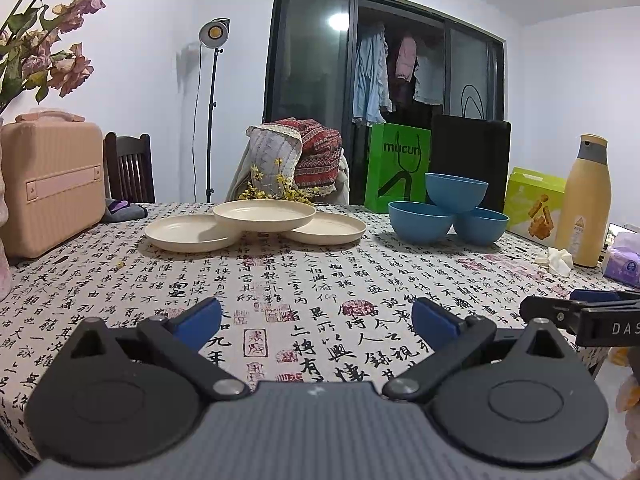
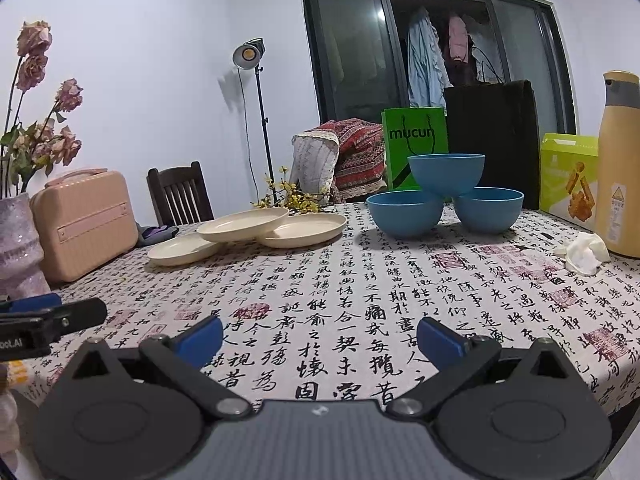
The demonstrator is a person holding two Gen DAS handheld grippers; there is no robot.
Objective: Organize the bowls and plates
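Nearest the cameras, the left gripper [image 1: 316, 320] and the right gripper [image 2: 320, 340] both hover low over the near edge of the table [image 1: 320, 280], each with its blue-padded jaws spread wide and nothing between them; the two tools sit side by side, each visible at the margin of the other's view. The calligraphy-print tablecloth [image 2: 360, 280] between the grippers and the crockery is bare, with no obstruction on the direct line. Farther back, left of centre, three cream plates [image 1: 264, 214] form a loose pile: two flat on the cloth, the third resting across both, tilted in the right wrist view. To their right, three blue bowls [image 1: 456, 194] stand upright, two on the cloth and one perched on their rims. Flanking items: a pink case [image 1: 52, 184] and dried flowers [image 1: 48, 52] at the left, a crumpled tissue [image 2: 584, 252], yellow bottle [image 2: 620, 168] and green box [image 2: 568, 176] at the right. Behind the bowls stand a green bag [image 1: 396, 168] and a black bag [image 1: 472, 156]; beyond, a chair [image 2: 180, 192], a lamp [image 1: 214, 32] and a dark window [image 1: 320, 60].
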